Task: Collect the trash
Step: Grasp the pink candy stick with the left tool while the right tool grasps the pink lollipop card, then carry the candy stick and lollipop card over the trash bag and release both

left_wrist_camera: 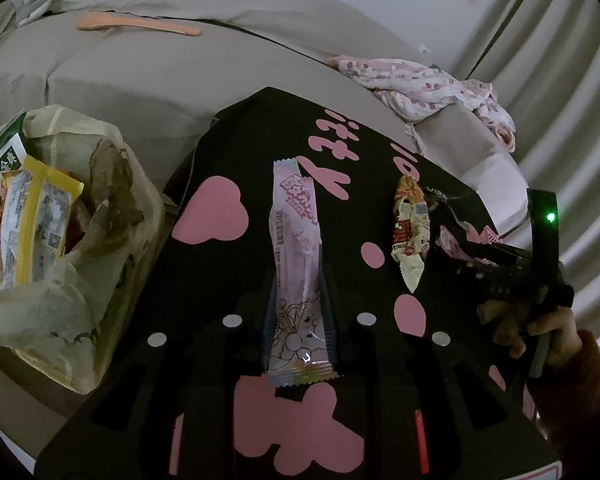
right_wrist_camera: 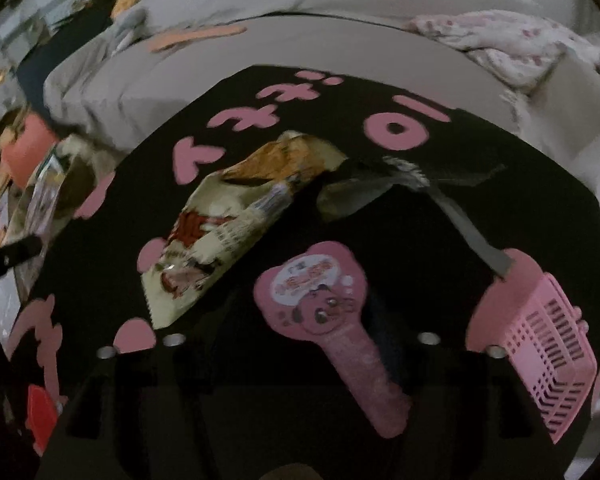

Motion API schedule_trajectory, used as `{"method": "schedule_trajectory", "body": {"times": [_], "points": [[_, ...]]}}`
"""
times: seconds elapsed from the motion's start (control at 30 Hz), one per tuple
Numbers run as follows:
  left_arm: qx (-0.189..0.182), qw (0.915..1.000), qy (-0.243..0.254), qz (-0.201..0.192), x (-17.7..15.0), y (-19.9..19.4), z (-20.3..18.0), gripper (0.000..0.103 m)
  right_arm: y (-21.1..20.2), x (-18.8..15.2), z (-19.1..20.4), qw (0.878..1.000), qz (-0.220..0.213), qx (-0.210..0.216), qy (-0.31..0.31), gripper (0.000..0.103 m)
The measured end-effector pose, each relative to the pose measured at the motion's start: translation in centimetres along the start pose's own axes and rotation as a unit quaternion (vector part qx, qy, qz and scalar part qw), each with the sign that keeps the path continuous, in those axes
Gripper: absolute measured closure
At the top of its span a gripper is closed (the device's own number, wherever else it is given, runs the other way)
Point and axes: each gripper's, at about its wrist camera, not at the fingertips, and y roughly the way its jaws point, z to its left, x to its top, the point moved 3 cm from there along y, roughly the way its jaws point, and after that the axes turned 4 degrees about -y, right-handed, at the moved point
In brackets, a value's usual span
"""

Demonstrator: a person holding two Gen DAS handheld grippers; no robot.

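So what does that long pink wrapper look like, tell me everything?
The pink wrapper is a long, narrow, shiny plastic sleeve, pale pink with crimped ends, printed with pink lettering and a cartoon drawing. It looks flat and empty. The left gripper pinches its lower half, holding it lengthwise above the black table.

A: What's lying on the grey sofa (left_wrist_camera: 148,64)?
B: A peach strip (left_wrist_camera: 138,26) on the far left, and a crumpled floral cloth (left_wrist_camera: 428,84) on the far right.
A: Nearer?
B: A pink slotted comb (right_wrist_camera: 548,356) on the black pink-lettered tabletop (left_wrist_camera: 228,152).
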Motion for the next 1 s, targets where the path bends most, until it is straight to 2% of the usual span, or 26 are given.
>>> {"method": "schedule_trajectory", "body": {"times": [0.1,0.13,0.17,0.27,0.37,0.47,0.7,0.9,1.0], "points": [[0.000,1.0000,0.000,0.002,-0.3,-0.1,-0.1,0.084,-0.1,-0.3,0.4,1.000,-0.009,-0.014,-0.014,0.035],[0.000,1.0000,0.001,0.003,-0.3,-0.1,-0.2,0.084,-0.2,-0.4,0.2,1.000,-0.015,-0.012,-0.009,0.041],[0.000,1.0000,0.002,0.003,-0.3,-0.1,-0.2,0.084,-0.5,-0.6,0.0,1.000,-0.023,-0.011,0.000,0.058],[0.000,1.0000,0.005,0.000,-0.4,-0.6,-0.4,0.085,-2.1,-0.6,-0.5,0.999,-0.047,0.002,0.025,0.058],[0.000,0.9999,0.009,-0.012,-0.4,-1.5,-0.7,0.084,-4.7,-0.3,0.4,0.997,-0.076,-0.015,0.012,0.058],[0.000,0.9995,0.015,-0.027,-0.3,-2.8,-1.0,0.084,-7.5,0.1,1.5,0.995,-0.101,-0.002,0.009,0.058],[0.009,0.9959,0.026,-0.086,0.5,-8.0,-1.1,0.084,-12.9,2.1,6.9,0.986,-0.158,0.042,-0.023,0.058],[0.053,0.9872,0.022,-0.149,1.4,-13.8,0.9,0.084,-15.5,4.8,12.5,0.975,-0.200,0.085,-0.042,0.058],[0.071,0.9837,0.010,-0.165,1.7,-15.8,2.5,0.084,-16.1,6.0,15.2,0.970,-0.213,0.107,-0.055,0.058]]}}
